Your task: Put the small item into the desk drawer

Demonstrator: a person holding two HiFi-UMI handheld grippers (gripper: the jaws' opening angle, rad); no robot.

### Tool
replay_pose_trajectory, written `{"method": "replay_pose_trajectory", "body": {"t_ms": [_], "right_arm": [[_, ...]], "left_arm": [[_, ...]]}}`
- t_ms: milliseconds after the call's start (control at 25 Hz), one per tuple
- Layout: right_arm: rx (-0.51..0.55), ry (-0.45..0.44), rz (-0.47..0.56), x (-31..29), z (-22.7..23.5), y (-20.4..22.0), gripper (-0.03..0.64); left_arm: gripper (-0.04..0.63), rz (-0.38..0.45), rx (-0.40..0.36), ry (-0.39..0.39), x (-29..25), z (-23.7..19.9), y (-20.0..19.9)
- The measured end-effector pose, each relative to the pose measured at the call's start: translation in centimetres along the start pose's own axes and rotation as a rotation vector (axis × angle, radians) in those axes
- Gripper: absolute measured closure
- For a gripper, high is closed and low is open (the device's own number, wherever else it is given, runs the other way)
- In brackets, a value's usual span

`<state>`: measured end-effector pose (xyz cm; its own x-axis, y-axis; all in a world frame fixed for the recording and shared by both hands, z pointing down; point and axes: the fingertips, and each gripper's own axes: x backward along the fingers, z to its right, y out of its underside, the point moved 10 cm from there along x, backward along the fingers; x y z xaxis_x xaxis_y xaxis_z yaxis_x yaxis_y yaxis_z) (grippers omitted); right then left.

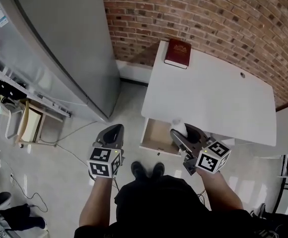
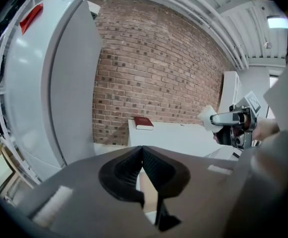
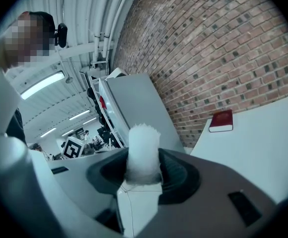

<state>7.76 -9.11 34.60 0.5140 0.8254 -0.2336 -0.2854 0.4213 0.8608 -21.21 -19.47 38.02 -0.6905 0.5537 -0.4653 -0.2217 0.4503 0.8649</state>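
Note:
A small white fuzzy item [image 3: 143, 145] sits pinched between the jaws of my right gripper [image 3: 143, 168], which is shut on it. In the head view that gripper [image 1: 181, 133] holds the white item [image 1: 179, 128] just above the front edge of the white desk [image 1: 218, 98], beside the open wooden drawer [image 1: 156, 137]. My left gripper [image 1: 114, 130] hangs over the floor to the left of the drawer, jaws shut and empty; its own view shows the fingertips [image 2: 149, 168] meeting. From there the right gripper [image 2: 218, 119] and its item [image 2: 207, 117] show at the right.
A red book [image 1: 178, 52] lies at the desk's far left corner. A tall grey cabinet [image 1: 59, 48] stands left of the desk against the brick wall [image 1: 208, 14]. A cable [image 1: 69, 150] runs across the floor. My shoes [image 1: 148, 170] are just below the drawer.

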Motion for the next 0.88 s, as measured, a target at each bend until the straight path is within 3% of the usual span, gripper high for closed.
{"method": "replay_pose_trajectory", "body": {"t_ms": [160, 560, 880], "right_arm": [[-0.029, 0.021, 0.002, 2.3, 2.6, 0.5, 0.457], [-0.081, 0.047, -0.001, 6.7, 5.5, 3.8, 0.457], [-0.088, 0.091, -0.045, 5.7, 5.7, 5.2, 0.457]], "left_arm": [[0.583, -0.014, 0.138, 0.026, -2.2, 2.0, 0.7], [0.583, -0.073, 0.101, 0.037, -2.8, 7.2, 1.8], [0.584, -0.091, 0.055, 0.086, -5.3, 6.5, 2.2]]}}
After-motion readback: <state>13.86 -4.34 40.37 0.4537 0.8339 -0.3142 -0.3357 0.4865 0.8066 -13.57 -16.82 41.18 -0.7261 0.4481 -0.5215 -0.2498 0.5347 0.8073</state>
